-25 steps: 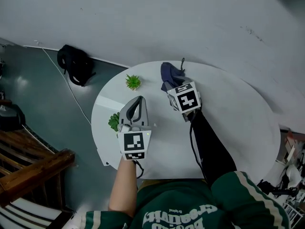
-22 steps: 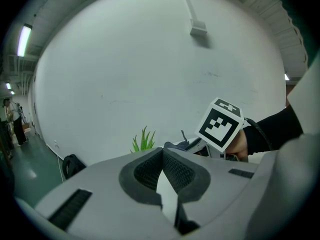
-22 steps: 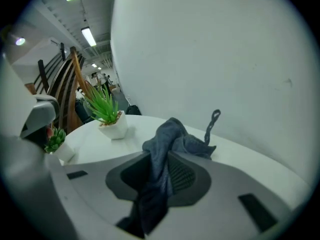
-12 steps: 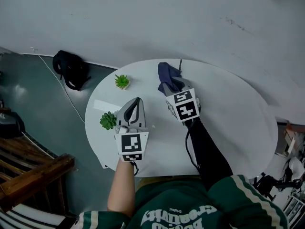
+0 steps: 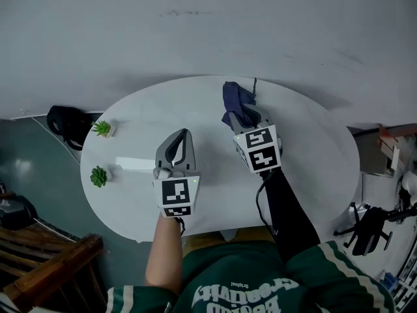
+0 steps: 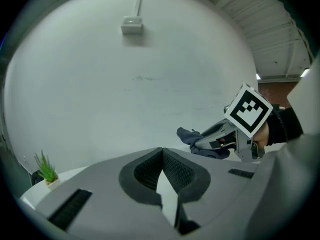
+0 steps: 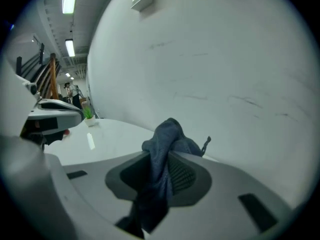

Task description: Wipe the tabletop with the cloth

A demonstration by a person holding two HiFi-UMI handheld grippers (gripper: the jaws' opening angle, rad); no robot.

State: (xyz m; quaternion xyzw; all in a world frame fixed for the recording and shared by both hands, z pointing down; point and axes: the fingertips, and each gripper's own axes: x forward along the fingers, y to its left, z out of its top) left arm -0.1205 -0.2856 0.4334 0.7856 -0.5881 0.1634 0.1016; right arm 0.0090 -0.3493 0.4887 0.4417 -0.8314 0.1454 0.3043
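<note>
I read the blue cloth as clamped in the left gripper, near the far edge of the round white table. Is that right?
Not quite. The cloth is clamped in the right gripper, as the right gripper view shows. The left gripper has its jaws together on nothing. The rest holds: the cloth is near the far edge of the round white table.

Cloth [image 5: 238, 103] dk blue; tabletop [image 5: 313, 142] plain white.

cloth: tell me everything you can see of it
The cloth is dark blue-grey soft fabric, crumpled into a bunch, a small loop sticking out. The right gripper is shut on a fold; the rest bulges past the jaw tips above the far side of the white tabletop. Whether it touches the tabletop is unclear.
</note>
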